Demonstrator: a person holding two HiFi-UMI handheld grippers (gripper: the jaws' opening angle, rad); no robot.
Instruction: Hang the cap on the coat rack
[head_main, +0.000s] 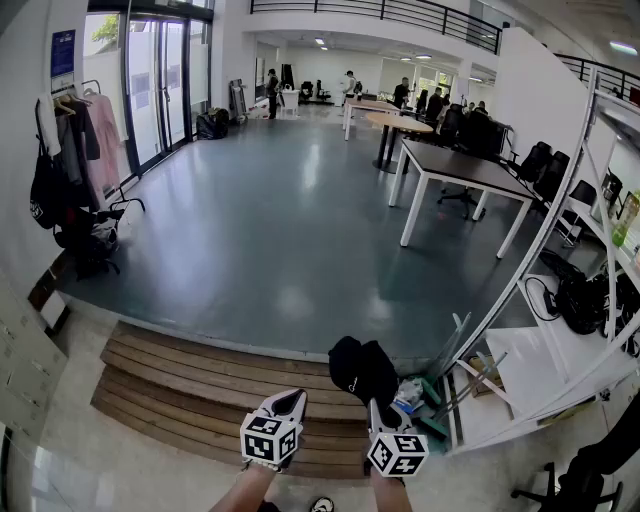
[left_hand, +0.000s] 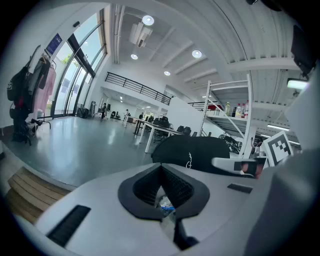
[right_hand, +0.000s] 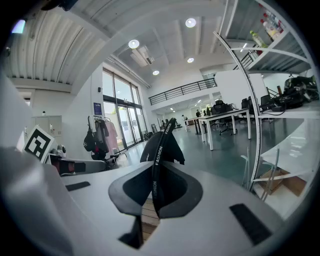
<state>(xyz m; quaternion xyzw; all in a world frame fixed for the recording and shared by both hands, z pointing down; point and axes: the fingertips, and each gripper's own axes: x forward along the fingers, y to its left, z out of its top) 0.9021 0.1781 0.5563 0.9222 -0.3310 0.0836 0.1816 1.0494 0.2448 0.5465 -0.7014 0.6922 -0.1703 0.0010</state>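
Right tool (right_hand: 156, 194): jaws pinched on a folded edge of the black cap (head_main: 362, 368), held up near the body. Left tool (left_hand: 165, 197): closed, empty. Cap likely light, soft and floppy; grip band or brim. Coat rack (head_main: 68, 150): far left.

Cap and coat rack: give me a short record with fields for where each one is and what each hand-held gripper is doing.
cap: black cap, held up in front of the person
right hand-held gripper: shut on the cap's band, printed FASHION
left hand-held gripper: jaws together, nothing between them, beside the cap
coat rack: far left of the head view, with clothes and a dark bag hanging on it
status: cap not yet on the coat rack
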